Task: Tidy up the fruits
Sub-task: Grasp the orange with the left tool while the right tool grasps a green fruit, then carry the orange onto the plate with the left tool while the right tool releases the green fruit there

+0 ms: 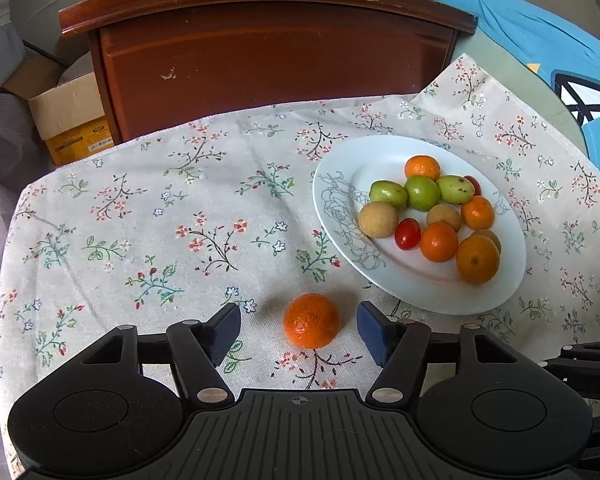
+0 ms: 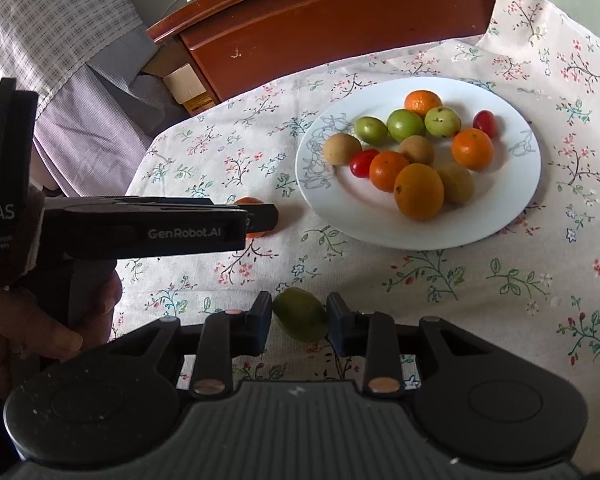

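A white plate point(image 1: 340, 168) point(image 2: 516, 184) on the floral cloth holds several fruits: oranges, green fruits, brown fruits and cherry tomatoes. In the left wrist view an orange point(image 1: 311, 321) lies on the cloth between the pads of my open left gripper point(image 1: 298, 330), apart from both. In the right wrist view a green fruit point(image 2: 301, 314) sits between the pads of my right gripper point(image 2: 300, 320); both pads lie close against it. The left gripper point(image 2: 260, 216) shows there from the side, hiding most of the orange point(image 2: 249, 201).
The floral cloth point(image 1: 160, 220) covers the table. Behind it stands a wooden cabinet point(image 1: 268, 52) with a cardboard box point(image 1: 68, 116) to its left. A blue item point(image 1: 548, 40) lies at the back right.
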